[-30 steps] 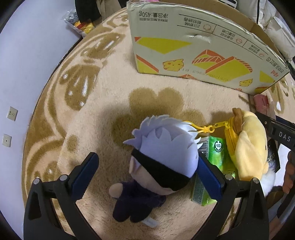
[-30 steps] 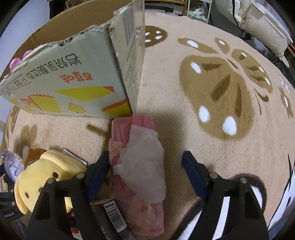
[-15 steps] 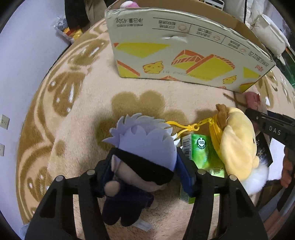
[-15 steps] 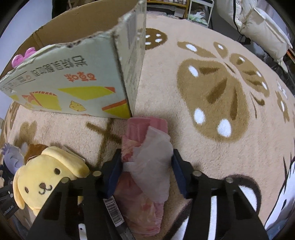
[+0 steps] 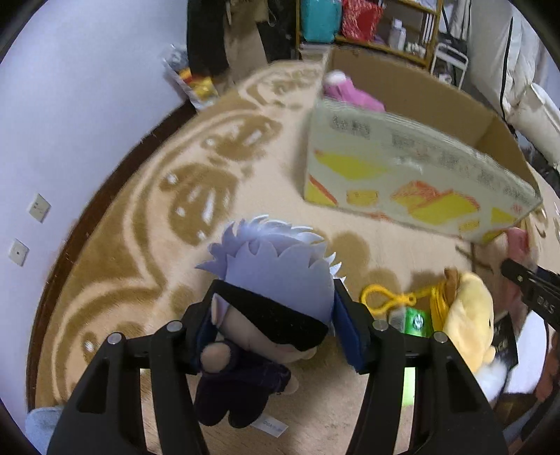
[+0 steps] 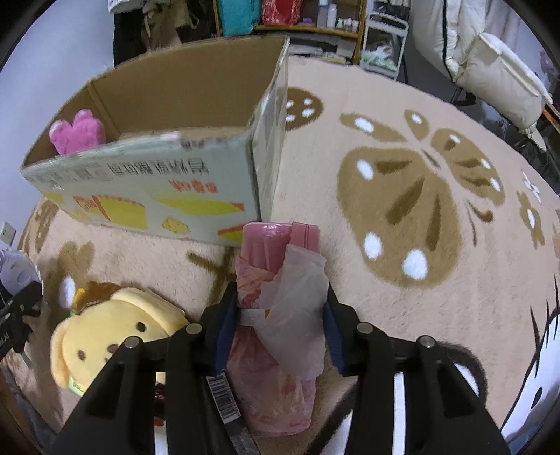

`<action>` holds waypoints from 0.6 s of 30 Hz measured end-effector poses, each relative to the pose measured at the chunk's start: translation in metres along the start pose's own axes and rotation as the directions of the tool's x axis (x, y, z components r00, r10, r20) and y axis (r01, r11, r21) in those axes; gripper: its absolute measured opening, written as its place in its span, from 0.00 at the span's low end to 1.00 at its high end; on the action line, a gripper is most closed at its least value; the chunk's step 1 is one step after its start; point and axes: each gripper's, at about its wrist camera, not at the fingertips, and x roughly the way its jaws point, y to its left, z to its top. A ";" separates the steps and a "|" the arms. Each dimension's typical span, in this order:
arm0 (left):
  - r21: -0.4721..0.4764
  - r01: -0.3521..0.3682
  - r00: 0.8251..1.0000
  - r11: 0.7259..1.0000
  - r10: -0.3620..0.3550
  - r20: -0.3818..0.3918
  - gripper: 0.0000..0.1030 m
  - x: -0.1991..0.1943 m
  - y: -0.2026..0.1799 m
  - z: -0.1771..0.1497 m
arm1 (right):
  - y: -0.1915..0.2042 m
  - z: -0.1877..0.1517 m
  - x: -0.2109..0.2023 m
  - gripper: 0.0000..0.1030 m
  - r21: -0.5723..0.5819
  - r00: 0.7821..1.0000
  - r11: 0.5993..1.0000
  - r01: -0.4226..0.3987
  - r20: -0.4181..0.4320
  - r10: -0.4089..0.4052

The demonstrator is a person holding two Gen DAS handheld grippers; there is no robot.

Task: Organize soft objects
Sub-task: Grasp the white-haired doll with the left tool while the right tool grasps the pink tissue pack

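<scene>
My left gripper is shut on a plush doll with lilac hair and a black blindfold, lifted off the rug. My right gripper is shut on a pink plastic bag roll, raised above the rug. An open cardboard box stands ahead in both views, with a pink plush inside. A yellow dog plush with a yellow clip lies on the rug between the grippers.
A green carton lies beside the yellow plush. The beige patterned rug spreads right. A white wall runs along the left. Shelves and bags stand behind the box. A white cushion is at far right.
Both grippers closed from open: the left on the doll, the right on the pink bag roll. Both then lifted their objects, and the box interior came into view.
</scene>
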 end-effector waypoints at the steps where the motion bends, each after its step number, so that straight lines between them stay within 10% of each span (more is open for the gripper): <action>1: -0.001 -0.001 1.000 1.000 0.001 0.016 0.56 -0.003 0.001 0.002 | 0.000 0.000 -0.007 0.45 0.008 1.000 1.000 -0.003 0.019 0.003; 18: -0.009 -0.012 0.968 1.000 0.013 0.249 0.56 -0.060 0.007 0.029 | -0.005 0.016 -0.112 0.45 0.041 0.934 0.999 -0.031 0.358 0.014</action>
